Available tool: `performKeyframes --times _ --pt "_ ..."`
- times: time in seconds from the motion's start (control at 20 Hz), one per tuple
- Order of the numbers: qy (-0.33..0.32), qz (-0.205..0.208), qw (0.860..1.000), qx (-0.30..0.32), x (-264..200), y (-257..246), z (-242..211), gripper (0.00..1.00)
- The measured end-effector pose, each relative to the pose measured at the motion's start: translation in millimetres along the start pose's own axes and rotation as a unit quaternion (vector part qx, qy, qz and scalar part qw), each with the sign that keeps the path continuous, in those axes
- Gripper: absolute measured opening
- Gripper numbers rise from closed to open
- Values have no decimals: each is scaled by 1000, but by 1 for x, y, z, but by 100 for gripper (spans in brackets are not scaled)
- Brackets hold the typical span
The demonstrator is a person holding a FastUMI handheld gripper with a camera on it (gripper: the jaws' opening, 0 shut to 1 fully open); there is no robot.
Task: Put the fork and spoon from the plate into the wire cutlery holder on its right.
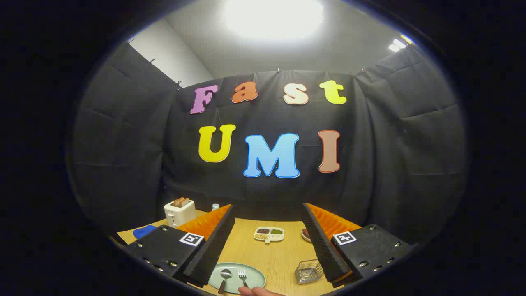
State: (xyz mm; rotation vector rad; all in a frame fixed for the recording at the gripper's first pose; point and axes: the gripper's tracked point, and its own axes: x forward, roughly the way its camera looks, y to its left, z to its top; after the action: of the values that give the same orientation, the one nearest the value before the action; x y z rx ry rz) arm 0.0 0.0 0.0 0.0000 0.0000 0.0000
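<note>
Fork [243,278] and spoon [224,278] lie on plate [254,276] between wide-open jaws.

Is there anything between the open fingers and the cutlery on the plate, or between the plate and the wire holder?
Partly. A fingertip rests at the near rim of the pale green plate, beside the metal fork and metal spoon. The gripper is open above them. Bare wooden tabletop runs from the plate to the wire cutlery holder.

You see the spoon [224,278] and fork [243,277] lying side by side on the plate [255,279] at the bottom centre; the wire cutlery holder [309,271] stands to its right, and the divided dish [268,234] lies behind them.
</note>
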Motion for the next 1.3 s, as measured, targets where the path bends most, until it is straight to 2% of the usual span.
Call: performKeyframes --times 0.3,0.6,0.75,0.85,0.95,1.1,1.15,1.3 --pt "-53 -9 998 14 3 17 43 98" --pt "-11 87 996 32 11 92 31 98" --pt "33 129 990 35 7 96 3 97" --pt "87 135 987 15 6 76 -32 97" --pt "179 121 976 -10 4 51 -89 98" --pt "322 96 942 -20 -12 24 -174 98" --pt "352 94 931 -20 -16 21 -192 98" --pt "402 88 911 -36 -24 15 -228 96"
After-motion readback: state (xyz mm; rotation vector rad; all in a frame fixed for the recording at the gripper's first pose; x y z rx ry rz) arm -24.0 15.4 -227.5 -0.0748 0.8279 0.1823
